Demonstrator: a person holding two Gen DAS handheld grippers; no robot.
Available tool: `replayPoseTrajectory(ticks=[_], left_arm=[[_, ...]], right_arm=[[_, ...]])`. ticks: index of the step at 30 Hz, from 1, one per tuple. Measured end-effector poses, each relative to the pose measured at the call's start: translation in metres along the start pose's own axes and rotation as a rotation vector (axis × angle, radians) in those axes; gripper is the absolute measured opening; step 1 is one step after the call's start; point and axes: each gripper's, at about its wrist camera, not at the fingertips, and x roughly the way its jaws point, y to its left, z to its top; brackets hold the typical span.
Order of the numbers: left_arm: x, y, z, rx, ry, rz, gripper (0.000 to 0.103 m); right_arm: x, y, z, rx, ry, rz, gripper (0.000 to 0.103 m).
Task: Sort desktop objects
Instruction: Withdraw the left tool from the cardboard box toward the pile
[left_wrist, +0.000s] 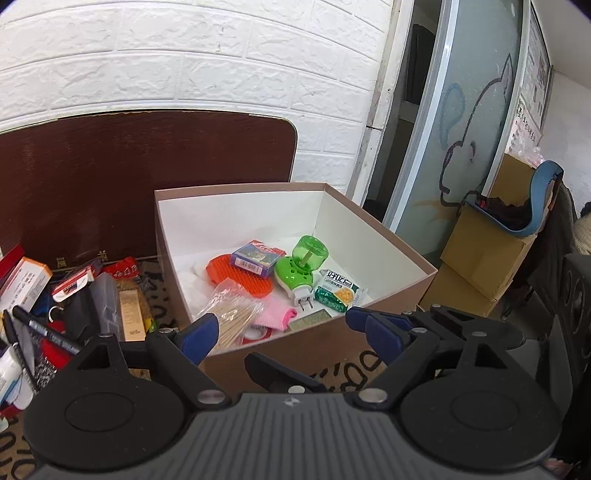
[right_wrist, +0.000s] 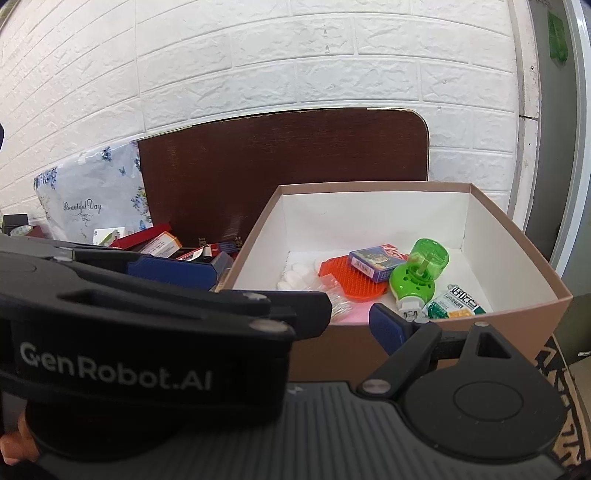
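Observation:
A brown cardboard box with a white inside holds a green plug-in mosquito repeller, a small blue card box, an orange bristled pad, a green snack packet, a bag of wooden sticks and a pink cloth. My left gripper is open and empty at the box's near wall. The right wrist view shows the same box and repeller. My right gripper is open and empty; the left gripper's black body hides its left finger.
A pile of loose items lies left of the box: an orange-white carton, black markers, a tan carton, a red packet. A dark brown board leans on the white brick wall. A floral bag stands far left. Cardboard boxes stand right.

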Motion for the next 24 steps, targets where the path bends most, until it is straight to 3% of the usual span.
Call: replayPoseTrajectory(ticks=[11,24], left_arm=[[-0.041,0.018,-0.042,-0.068,-0.019,0.052,0.090],[-0.062,0.087,-0.105,-0.229,0.057,0.112,0.089]], right_arm=[[-0.016,0.039,-0.024,0.022,0.021,0.062,0.087],[0.011,0.107,-0.077,-0.053,0.124,0.114,0.087]])
